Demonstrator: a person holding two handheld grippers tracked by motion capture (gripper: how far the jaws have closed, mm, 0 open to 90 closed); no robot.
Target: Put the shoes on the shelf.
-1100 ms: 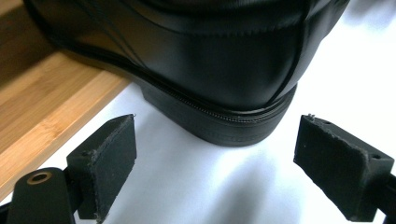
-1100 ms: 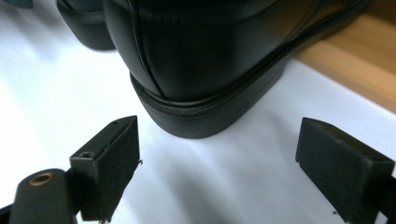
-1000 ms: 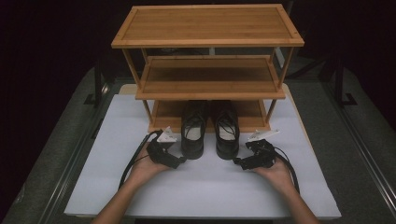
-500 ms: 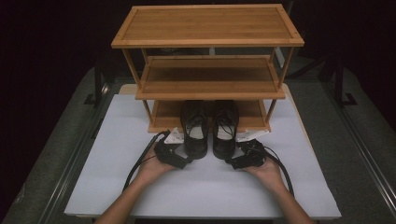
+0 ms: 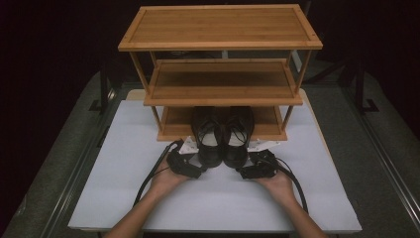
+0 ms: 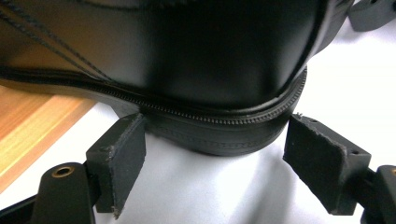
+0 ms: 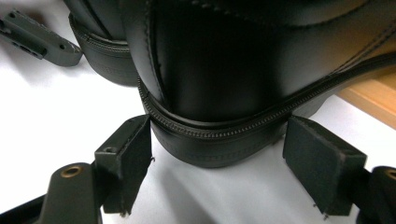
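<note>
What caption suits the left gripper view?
Open left gripper straddling the heel of a black shoe beside the wooden rack.

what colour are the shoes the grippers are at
Black, with black soles: the left shoe and right shoe show best in the gripper views.

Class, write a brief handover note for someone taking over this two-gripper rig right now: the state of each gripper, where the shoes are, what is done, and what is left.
Left gripper: open, jaws either side of the left shoe's heel, not yet clamped.
Right gripper: open, jaws either side of the right shoe's heel, likewise not clamped.
Shoes: a black pair side by side, toes under the bamboo rack on its bottom shelf, heels sticking out over the white table.
Done: both grippers lined up at the heels.
Left: probably close both grippers on the heels, then move the shoes; which way cannot be told.
</note>
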